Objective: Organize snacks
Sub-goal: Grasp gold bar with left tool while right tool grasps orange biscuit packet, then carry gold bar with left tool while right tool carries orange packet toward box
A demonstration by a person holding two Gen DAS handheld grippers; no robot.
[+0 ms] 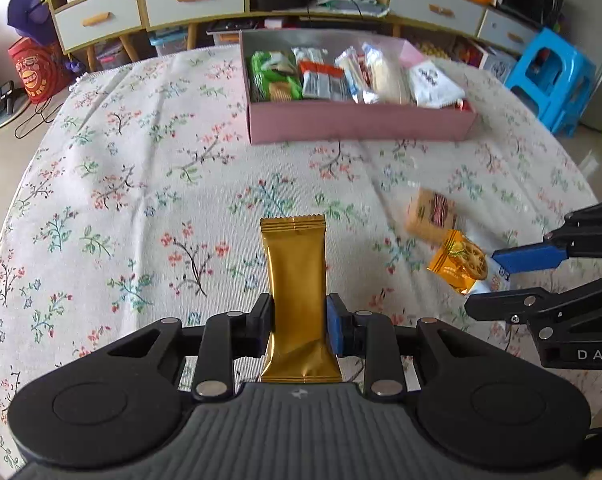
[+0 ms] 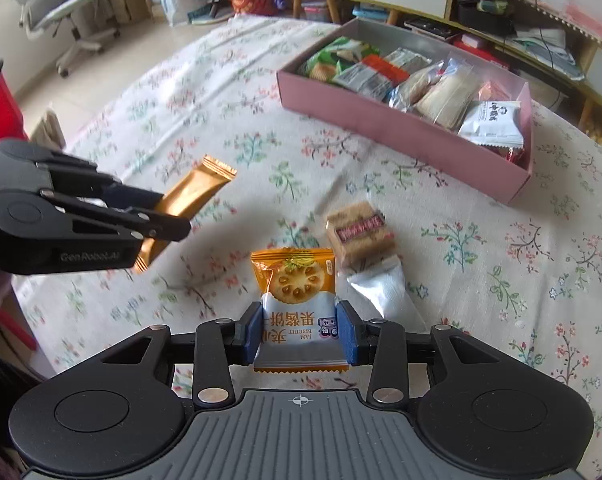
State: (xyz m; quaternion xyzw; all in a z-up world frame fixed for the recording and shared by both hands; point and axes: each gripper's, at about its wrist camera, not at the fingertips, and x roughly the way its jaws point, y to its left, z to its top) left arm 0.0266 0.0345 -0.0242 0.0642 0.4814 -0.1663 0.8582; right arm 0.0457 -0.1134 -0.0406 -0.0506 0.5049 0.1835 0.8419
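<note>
Drawer cabinets (image 1: 173,4), blue stool (image 1: 553,76)

Gold wrapper (image 1: 295,280), floral tablecloth (image 1: 141,160), seemingly pink box (image 1: 361,122)

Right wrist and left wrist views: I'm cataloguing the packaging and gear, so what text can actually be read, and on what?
"JAM BISCUIT": orange biscuit packet held in the right gripper, upside down in view.
"GenRobot.AI": side of the left gripper.
"DAS": cut off, right gripper body.
Chinese characters on the biscuit packet and white packet: not readable.
Brown wafer pack: blurred.

2 wrist fisheyes, steep down, close; both share pink box (image 1: 357,122) (image 2: 401,128).
</note>
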